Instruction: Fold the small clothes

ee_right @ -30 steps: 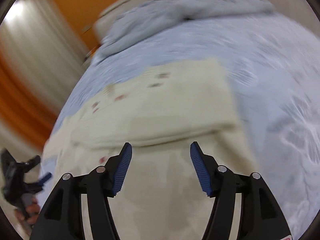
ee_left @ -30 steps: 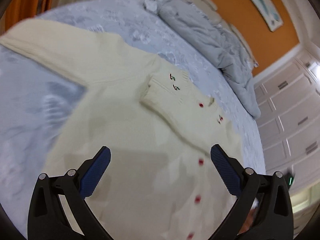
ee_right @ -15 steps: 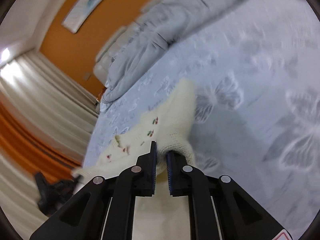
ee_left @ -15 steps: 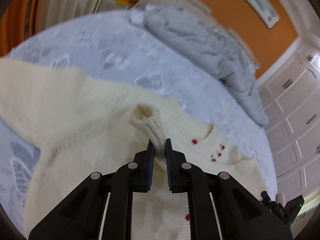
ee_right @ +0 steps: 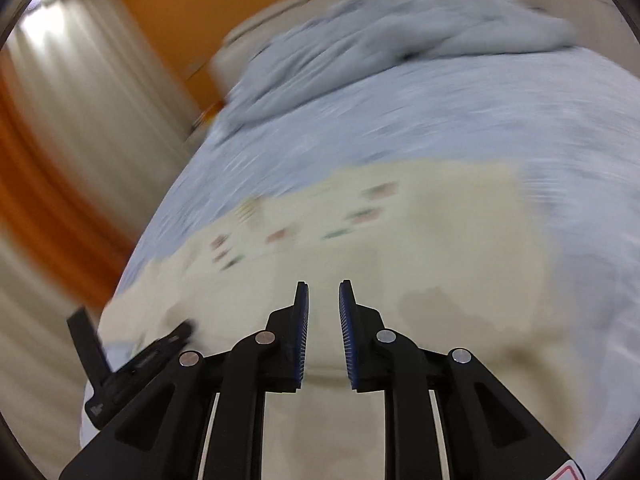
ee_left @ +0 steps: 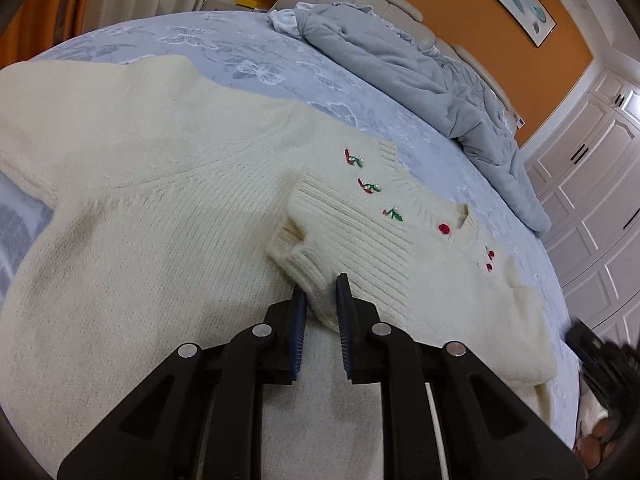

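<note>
Left tool opening; sleeve cuff partly hidden between.

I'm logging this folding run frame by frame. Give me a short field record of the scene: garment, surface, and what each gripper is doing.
garment: cream knit cardigan, red buttons, cherry embroidery
sleeve cuff: folded across the chest, between the left gripper's pads
left gripper: jaws opening, cuff between them
right gripper: jaws opening, nothing between them; view blurred
surface: blue bedsheet
background: grey duvet, bunched
</note>
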Available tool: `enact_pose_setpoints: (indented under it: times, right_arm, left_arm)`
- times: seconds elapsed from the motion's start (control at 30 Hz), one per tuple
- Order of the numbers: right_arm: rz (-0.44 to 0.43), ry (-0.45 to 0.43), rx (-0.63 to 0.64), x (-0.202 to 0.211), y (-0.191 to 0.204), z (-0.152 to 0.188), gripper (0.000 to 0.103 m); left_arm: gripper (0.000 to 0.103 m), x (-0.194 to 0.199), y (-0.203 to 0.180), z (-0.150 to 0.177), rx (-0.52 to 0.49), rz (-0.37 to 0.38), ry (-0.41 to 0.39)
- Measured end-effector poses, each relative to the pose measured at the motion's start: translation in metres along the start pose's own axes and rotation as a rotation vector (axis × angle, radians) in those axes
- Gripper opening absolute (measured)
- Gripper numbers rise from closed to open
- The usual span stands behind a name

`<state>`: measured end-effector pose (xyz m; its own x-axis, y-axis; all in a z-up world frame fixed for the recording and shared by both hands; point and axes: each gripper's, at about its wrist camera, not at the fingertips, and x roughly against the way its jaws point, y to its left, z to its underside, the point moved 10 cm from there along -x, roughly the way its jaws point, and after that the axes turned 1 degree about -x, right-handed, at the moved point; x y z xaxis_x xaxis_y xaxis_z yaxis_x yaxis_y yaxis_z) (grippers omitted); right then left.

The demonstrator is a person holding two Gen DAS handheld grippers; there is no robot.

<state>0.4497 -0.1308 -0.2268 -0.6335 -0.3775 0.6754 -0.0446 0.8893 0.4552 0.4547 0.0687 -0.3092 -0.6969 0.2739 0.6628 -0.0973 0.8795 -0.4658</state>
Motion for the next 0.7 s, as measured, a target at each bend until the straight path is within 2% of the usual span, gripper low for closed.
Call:
enact_pose_setpoints:
  times: [0.1, 0.13, 0.2, 0.27, 0.3, 0.33, 0.4, 0.47, 0.5, 0.53, 0.57, 0.6, 0.7]
  right_arm:
    - [-0.045, 0.112, 0.069, -0.059, 0.042, 0.014, 0.016]
    - [-0.043, 0.145, 0.089, -0.076, 0.049, 0.017, 0.012]
    - [-0.012, 0.146, 0.086, -0.090, 0.036, 0.009, 0.005]
    - [0.072, 0.110, 0.046, -0.084, 0.000, -0.005, 0.007]
    - [0.146, 0.081, 0.002, -0.073, -0.041, -0.016, 0.006]
    - [0.183, 0.063, -0.031, -0.063, -0.068, -0.023, 0.000]
    - [0.203, 0.019, -0.173, -0.031, -0.141, -0.032, 0.000]
    - [0.263, -0.036, -0.253, -0.001, -0.185, -0.036, 0.000]
    - [0.307, -0.065, -0.293, 0.019, -0.197, -0.037, 0.008]
    - [0.292, -0.080, -0.304, 0.028, -0.197, -0.037, 0.012]
    - [0.223, -0.094, -0.299, 0.036, -0.184, -0.035, 0.012]
    - [0.169, -0.086, -0.270, 0.040, -0.168, -0.028, 0.012]
    - [0.108, -0.017, -0.118, 0.034, -0.118, 0.006, 0.011]
  left_arm:
    - [0.016, 0.002, 0.001, 0.003, -0.003, 0.010, -0.009]
    - [0.016, 0.001, 0.002, 0.003, -0.003, 0.016, -0.011]
    - [0.016, 0.002, 0.003, 0.004, -0.005, 0.017, -0.013]
    - [0.016, 0.003, 0.004, 0.005, -0.008, 0.018, -0.017]
    - [0.016, 0.003, 0.004, 0.005, -0.006, 0.022, -0.018]
    - [0.016, 0.003, 0.005, 0.005, -0.003, 0.027, -0.019]
    - [0.016, 0.003, 0.005, 0.005, -0.008, 0.024, -0.022]
    - [0.017, 0.003, 0.005, 0.005, -0.015, 0.017, -0.024]
    - [0.017, 0.003, 0.005, 0.005, -0.016, 0.016, -0.025]
    - [0.017, 0.002, 0.006, 0.004, -0.017, 0.015, -0.026]
    - [0.016, 0.003, 0.005, 0.005, -0.016, 0.016, -0.027]
    - [0.017, 0.003, 0.005, 0.005, -0.017, 0.016, -0.026]
    - [0.016, 0.005, 0.002, 0.005, -0.015, 0.019, -0.029]
